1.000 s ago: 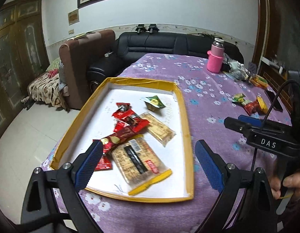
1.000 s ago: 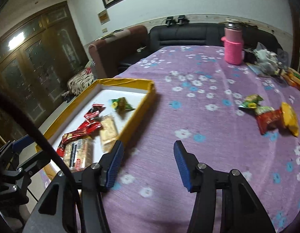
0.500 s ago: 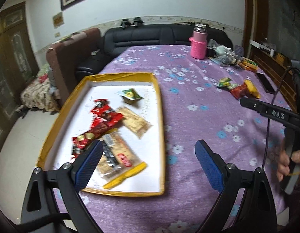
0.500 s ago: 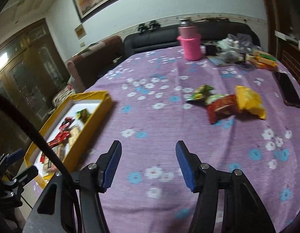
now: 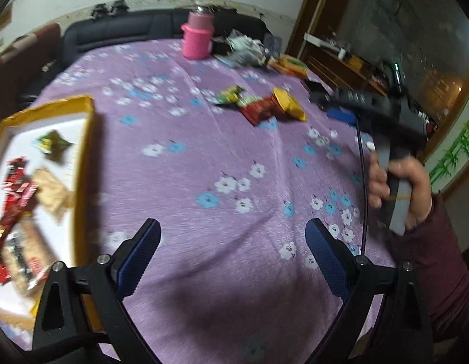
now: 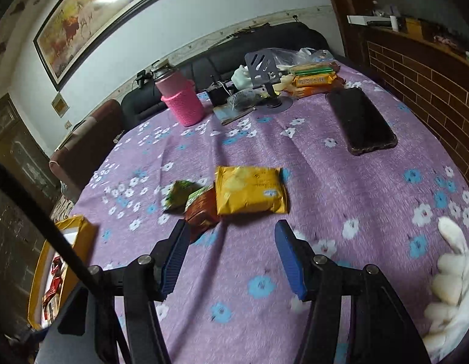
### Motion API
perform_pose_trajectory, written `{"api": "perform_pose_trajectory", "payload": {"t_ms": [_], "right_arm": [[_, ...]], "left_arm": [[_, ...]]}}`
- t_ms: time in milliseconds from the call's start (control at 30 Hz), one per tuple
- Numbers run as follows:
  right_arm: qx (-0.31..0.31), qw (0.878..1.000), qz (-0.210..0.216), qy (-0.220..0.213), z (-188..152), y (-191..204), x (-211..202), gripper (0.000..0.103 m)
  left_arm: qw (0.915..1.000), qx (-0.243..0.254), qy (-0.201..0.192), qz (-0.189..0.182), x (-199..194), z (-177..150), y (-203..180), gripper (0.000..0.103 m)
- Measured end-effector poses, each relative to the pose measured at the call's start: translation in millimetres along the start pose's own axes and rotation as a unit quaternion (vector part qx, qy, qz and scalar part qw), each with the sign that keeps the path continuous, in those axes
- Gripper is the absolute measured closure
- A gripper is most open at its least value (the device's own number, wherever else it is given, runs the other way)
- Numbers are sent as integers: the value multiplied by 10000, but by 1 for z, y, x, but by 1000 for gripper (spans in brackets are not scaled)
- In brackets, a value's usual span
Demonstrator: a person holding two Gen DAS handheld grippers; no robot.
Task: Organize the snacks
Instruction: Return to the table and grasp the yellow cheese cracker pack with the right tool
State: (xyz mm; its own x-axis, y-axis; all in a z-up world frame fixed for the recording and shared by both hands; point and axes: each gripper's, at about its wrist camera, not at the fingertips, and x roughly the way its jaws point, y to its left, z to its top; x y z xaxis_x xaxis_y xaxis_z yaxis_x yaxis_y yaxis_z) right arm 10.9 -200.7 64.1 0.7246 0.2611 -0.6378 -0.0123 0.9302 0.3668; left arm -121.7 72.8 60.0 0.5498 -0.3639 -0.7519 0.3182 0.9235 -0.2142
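Observation:
A yellow snack packet, a red-brown packet and a green packet lie together on the purple flowered tablecloth. My right gripper is open and empty just in front of them. The same packets show in the left wrist view: yellow, red. My left gripper is open and empty over bare cloth. The yellow-rimmed tray with several snacks lies at its left; it also shows in the right wrist view.
A pink bottle, a black phone, a phone stand and packaged biscuits sit at the table's far side. A white plush toy lies at the right edge. A black sofa stands behind the table.
Both grippers have swung right, away from the tray. The right gripper has come close to the loose packets. Both stay open.

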Motion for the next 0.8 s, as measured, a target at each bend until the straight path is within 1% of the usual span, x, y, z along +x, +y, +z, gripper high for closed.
{"api": "perform_pose_trajectory", "payload": {"t_ms": [67,133,167,300,333,400,467,500,533,567,600,700,733,767,800], "right_arm": [[-107,9999,42,25,7,5,10,45],[-236,9997,-53,15,16,9,22,45],[-278,9995,-124,22,19,9,27,45],[-277,9971,-707,46,40,2,58,45],[-246,9962,-831,113,46,-2,69,45],[-164,9959,-831,307,50,-8,85,45],[-123,9960,-635,612,50,-9,97,45],[-195,9956,-556,722,47,-6,98,46],[-334,9951,-388,840,41,1,97,47],[-445,9943,-150,958,35,7,94,47],[-536,9916,208,1162,26,15,90,48],[-723,9774,1172,1602,4,33,76,51],[-797,9727,1437,1636,-2,39,67,53],[-826,9738,1455,1538,-5,40,59,52],[-799,9789,1312,1349,-7,38,49,49]], "left_arm": [[9999,-73,143,-46,15,1,1,7],[9997,-127,212,-51,23,1,4,7],[9996,-142,225,-37,25,1,6,7],[9992,-223,329,-98,34,-2,11,7],[9991,-221,348,-109,36,-2,12,7],[9988,-213,419,-128,42,-2,12,7],[9983,-235,495,-178,47,-4,13,7],[9981,-250,517,-206,48,-4,13,7],[9979,-266,539,-228,50,-4,14,7],[9978,-282,552,-232,52,-4,14,7],[9980,-274,522,-230,51,-5,14,7],[9980,-269,510,-247,51,-6,13,6],[9980,-270,500,-263,51,-6,14,6],[9980,-267,500,-276,52,-6,14,5],[9980,-254,499,-288,52,-6,13,4]]}}
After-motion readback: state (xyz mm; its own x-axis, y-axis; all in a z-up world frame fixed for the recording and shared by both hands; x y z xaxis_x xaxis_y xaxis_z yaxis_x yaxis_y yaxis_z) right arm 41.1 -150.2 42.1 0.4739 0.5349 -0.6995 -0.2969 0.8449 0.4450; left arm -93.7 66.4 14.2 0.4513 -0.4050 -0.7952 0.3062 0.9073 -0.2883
